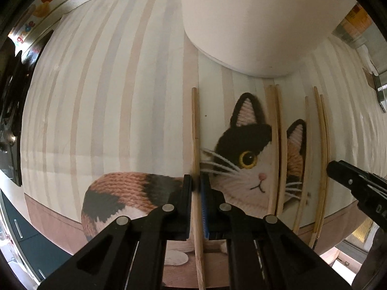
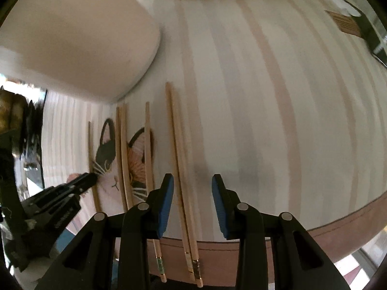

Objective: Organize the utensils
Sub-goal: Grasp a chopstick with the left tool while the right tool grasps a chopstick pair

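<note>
A single chopstick (image 1: 195,145) is clamped lengthwise in the left gripper (image 1: 197,188), while a chopstick pair (image 2: 180,169) is straddled lengthwise by the wide-open right gripper (image 2: 192,193).

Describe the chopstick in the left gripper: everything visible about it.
The chopstick is a slim, pale stick that looks like bamboo or wood, plain along the visible length. It lies lengthwise on the striped cat mat, leftmost of the row and apart from the others, its far end pointing toward the white container. The left gripper is shut on it at mid-length, a pad on each side.
</note>
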Demonstrator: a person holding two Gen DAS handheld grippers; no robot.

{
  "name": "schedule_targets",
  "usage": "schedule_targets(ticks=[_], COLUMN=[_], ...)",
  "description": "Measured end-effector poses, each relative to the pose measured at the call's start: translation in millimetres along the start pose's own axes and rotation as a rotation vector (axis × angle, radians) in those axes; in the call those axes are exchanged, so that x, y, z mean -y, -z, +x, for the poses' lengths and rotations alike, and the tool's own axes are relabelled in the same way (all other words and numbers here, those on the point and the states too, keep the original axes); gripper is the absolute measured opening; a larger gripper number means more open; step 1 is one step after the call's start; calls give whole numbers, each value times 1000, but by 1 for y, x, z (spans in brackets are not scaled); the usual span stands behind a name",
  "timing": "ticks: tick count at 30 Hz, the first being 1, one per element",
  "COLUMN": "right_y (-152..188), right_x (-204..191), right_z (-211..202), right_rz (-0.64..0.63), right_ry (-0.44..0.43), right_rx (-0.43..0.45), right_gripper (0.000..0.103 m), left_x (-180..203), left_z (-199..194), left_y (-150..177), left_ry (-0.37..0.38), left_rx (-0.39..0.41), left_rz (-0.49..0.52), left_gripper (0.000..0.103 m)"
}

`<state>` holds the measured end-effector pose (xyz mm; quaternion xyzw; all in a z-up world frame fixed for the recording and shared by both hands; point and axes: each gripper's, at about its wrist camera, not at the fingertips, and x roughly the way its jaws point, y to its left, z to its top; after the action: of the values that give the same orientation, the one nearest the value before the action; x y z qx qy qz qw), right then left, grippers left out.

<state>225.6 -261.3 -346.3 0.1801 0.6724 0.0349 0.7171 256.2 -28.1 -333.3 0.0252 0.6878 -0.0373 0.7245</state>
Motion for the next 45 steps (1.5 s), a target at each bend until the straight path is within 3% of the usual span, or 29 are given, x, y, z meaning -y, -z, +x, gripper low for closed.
schedule_targets(ticks=[3, 7, 12, 18, 23, 31, 38, 45], right_y=[-3, -4, -1, 0, 2, 0, -5, -10], right_x=[-8, -11, -25, -27, -18, 18, 19, 7], right_z=[2, 3, 4, 10, 9, 5, 5, 13], right_rz=[-41, -72, -73, -66, -45, 76, 79, 60], right_ry=[47, 72, 17, 54, 54, -58, -57, 6], right_rx=[-7, -21, -13, -35, -38, -58, -49, -59], right_gripper=[21, 19, 20, 13, 13, 13, 14, 14], left_x=[-6, 1, 3, 5, 4, 5, 5, 5], left_z=[-2, -3, -2, -1, -2, -1, -2, -1], left_y=[-2, -2, 3, 0, 0, 0, 0, 0], left_ry=[-6, -3, -5, -2, 3, -1, 1, 4], left_rx=[0, 0, 2, 1, 0, 1, 0, -1], left_rz=[5, 2, 9, 13, 12, 20, 23, 23], left_gripper=[5, 5, 5, 5, 5, 5, 5, 5])
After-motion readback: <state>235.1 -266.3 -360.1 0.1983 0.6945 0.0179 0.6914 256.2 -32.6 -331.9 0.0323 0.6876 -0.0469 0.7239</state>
